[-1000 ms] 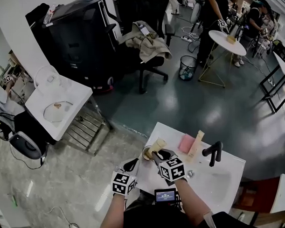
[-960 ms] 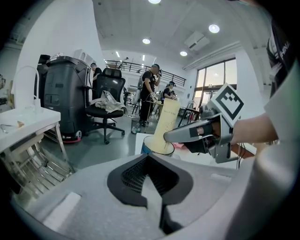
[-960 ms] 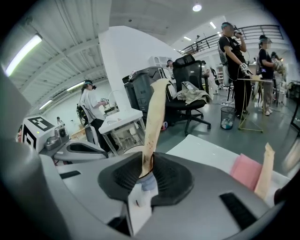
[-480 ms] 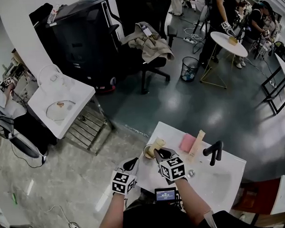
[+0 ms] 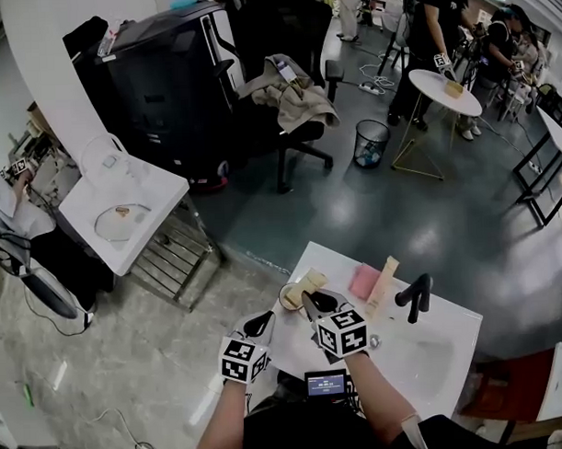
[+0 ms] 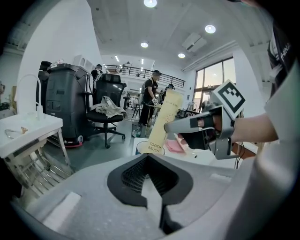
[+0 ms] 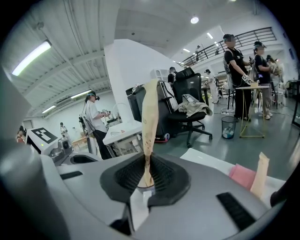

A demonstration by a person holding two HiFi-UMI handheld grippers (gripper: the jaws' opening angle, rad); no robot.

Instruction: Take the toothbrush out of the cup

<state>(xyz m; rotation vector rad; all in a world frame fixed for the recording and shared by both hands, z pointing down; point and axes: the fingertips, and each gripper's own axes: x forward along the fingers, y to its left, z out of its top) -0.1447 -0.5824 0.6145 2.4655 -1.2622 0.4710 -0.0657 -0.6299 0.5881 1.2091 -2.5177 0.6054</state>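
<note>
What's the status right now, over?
Right tool just closed on toothbrush, its end in cup. Left tool shut, empty. Nothing blocking.

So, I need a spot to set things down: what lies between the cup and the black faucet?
A pink pad and a beige packet, side by side, seen in the head view.

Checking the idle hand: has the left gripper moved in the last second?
No. The left gripper stays beside the counter's left edge, same spot.
</note>
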